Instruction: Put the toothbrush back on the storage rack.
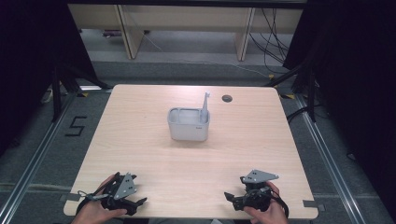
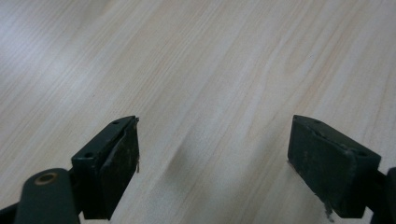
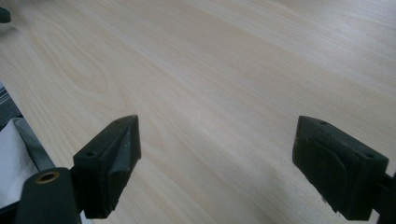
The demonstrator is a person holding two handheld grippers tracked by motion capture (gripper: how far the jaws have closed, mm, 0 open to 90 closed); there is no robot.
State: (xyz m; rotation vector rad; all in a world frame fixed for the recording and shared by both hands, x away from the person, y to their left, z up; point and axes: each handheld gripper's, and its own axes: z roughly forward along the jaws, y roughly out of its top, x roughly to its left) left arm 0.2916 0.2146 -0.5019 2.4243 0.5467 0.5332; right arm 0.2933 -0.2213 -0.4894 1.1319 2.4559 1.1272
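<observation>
Now, up ahead of both grippers, a grey container (image 1: pixel 187 125) is sitting near the middle of the table (image 1: pixel 140 140), well apart from either tool. It is standing upright with its open top facing up, and a thin grey handled tool (image 1: pixel 205 108) is leaning in its right-hand corner, the tip poking up above the rim. What else lies inside is too pale to make out from the high view.

Down at the near edge, the left gripper (image 1: pixel 138 203) is resting low on the wood, gripped by the left hand (image 1: pixel 95 210), and its jaws are standing wide apart with nothing between them; the left gripper view (image 2: pixel 212 158) is showing bare wood grain in the gap. Over on the other side, the right gripper (image 1: pixel 229 198) is doing the same in the right hand (image 1: pixel 264 212), jaws spread and empty, and the right gripper view (image 3: pixel 215 158) is looking across plain tabletop.

Between the tools and the container, open wood is lying all the way. Beyond the container, a small dark round hole (image 1: pixel 227 98) is sitting near the far edge.
</observation>
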